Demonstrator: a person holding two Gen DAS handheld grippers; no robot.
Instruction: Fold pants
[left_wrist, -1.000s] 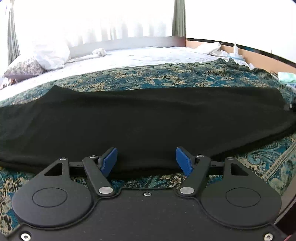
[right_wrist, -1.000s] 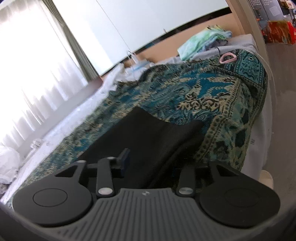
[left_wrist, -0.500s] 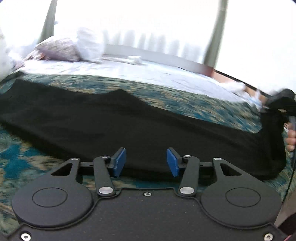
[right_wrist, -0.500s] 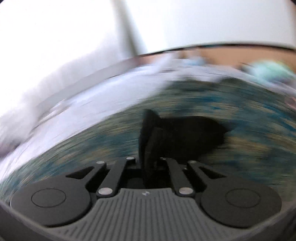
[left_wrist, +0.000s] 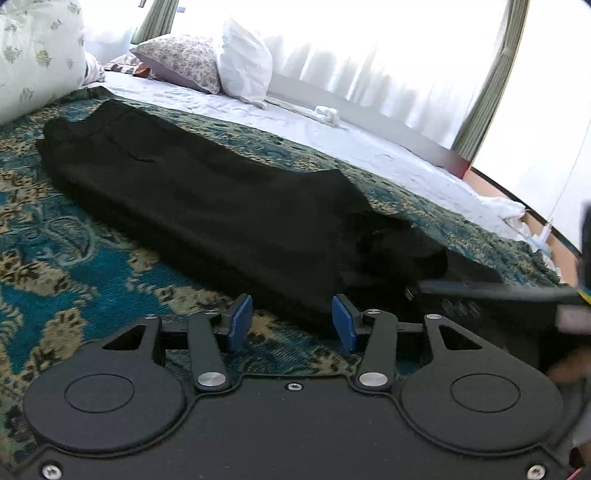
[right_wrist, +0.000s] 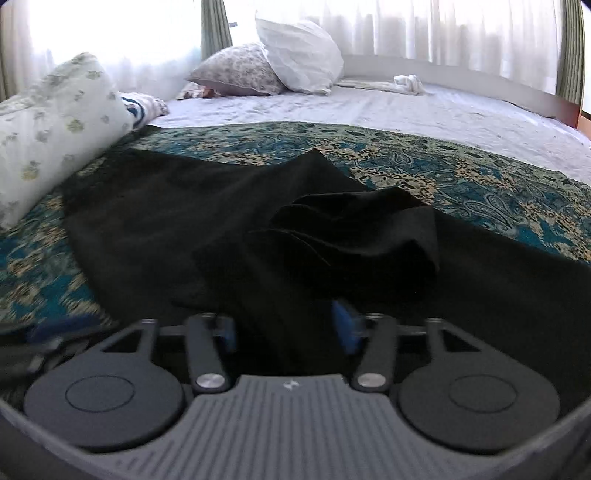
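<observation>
The black pants lie lengthwise on the patterned teal bedspread. In the right wrist view one end of the pants lies folded back in a loose, rumpled heap on top of the rest. My right gripper hovers just behind that heap. Its jaws are opening, and black cloth lies under and between the fingers without being pinched. My left gripper is open at the near edge of the pants, its blue pads clear of the cloth. The right gripper shows as a blur at the right of the left wrist view.
Pillows and a flowered bolster sit at the head and left of the bed. A white sheet covers the far side, with a small white cloth on it. Curtained windows stand behind.
The right gripper shut on the pants' end, swept it across over the rest, then let it go. The left gripper slid along the near edge and its jaws narrowed.
</observation>
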